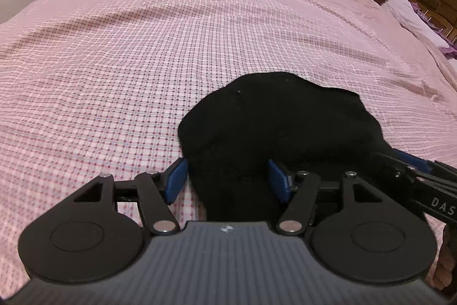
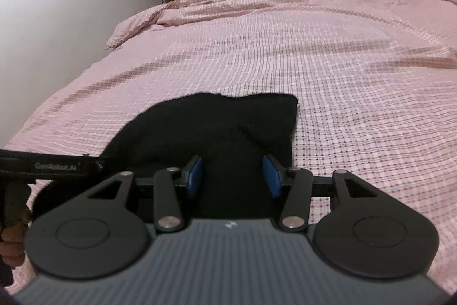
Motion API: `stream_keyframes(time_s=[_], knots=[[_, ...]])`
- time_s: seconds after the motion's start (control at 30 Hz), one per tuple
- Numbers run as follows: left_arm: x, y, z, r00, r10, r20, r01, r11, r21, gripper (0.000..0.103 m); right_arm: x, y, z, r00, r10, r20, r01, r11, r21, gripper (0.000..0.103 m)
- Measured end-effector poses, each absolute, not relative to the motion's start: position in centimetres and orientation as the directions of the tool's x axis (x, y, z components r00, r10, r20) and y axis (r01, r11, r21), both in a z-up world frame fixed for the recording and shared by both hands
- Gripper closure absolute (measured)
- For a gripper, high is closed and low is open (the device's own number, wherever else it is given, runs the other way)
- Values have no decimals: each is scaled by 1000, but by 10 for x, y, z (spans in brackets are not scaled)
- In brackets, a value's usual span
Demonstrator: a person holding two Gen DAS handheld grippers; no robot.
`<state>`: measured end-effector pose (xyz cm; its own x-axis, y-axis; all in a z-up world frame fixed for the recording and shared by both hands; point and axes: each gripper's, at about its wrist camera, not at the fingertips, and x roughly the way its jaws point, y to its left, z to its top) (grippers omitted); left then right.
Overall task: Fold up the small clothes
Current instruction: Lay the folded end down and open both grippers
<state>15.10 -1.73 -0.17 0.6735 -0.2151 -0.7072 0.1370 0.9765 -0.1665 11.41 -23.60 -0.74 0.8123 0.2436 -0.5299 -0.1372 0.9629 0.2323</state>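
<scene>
We see the black garment point(image 1: 274, 127) bunched on the pink checked bed point(image 1: 114, 62) | left gripper point(image 1: 228, 179): jaws apart, cloth between | right gripper point(image 2: 232, 176): jaws apart, cloth between, grip unclear.

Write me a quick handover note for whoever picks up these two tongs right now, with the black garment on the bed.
Left tongs: pads apart, the near edge of the black garment lies between them; I cannot tell if they pinch it.
Right tongs: same picture, pads apart with black cloth between them, grip unclear.
Things: the garment lies bunched on the pink checked bedspread, near the front edge; both tongs sit side by side at its near end.
Done: hard to say; the cloth looks gathered, not neatly folded.
Left: probably check the grip, then spread it, fold it and smooth it flat.
</scene>
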Motion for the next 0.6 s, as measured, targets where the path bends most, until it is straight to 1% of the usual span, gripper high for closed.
stream_keyframes(time_s=[0.03,0.1,0.13,0.2,0.23,0.3,0.47,0.53,0.57,0.6], knots=[[146,-17,3,673,-212,-708,137,977,-163,33,109,-236,-3,816,244,-524,-139,963,232,52],[134,-16,12,677,-210,-705,140,978,-157,27,98,-237,6,820,256,-512,-149,959,241,49],[128,-16,16,680,-212,-702,145,977,-154,26,92,-237,10,819,267,-508,-157,956,249,48],[114,-17,25,684,-211,-698,155,977,-144,19,82,-236,18,819,278,-503,-166,952,256,45],[107,-17,28,688,-209,-695,158,978,-137,17,75,-236,22,820,277,-500,-169,953,251,43],[94,-18,34,695,-211,-687,167,977,-131,13,63,-234,29,825,275,-493,-176,955,238,34],[60,-18,49,705,-199,-680,151,980,-130,5,36,-237,42,825,277,-492,-170,953,251,31],[50,-19,50,699,-164,-696,127,986,-105,3,27,-238,45,824,268,-500,-158,955,252,28],[45,-20,50,691,-153,-706,123,988,-93,3,22,-237,45,821,259,-509,-150,958,245,24],[41,-20,48,684,-146,-715,120,989,-87,3,18,-237,45,819,251,-516,-144,960,239,24]])
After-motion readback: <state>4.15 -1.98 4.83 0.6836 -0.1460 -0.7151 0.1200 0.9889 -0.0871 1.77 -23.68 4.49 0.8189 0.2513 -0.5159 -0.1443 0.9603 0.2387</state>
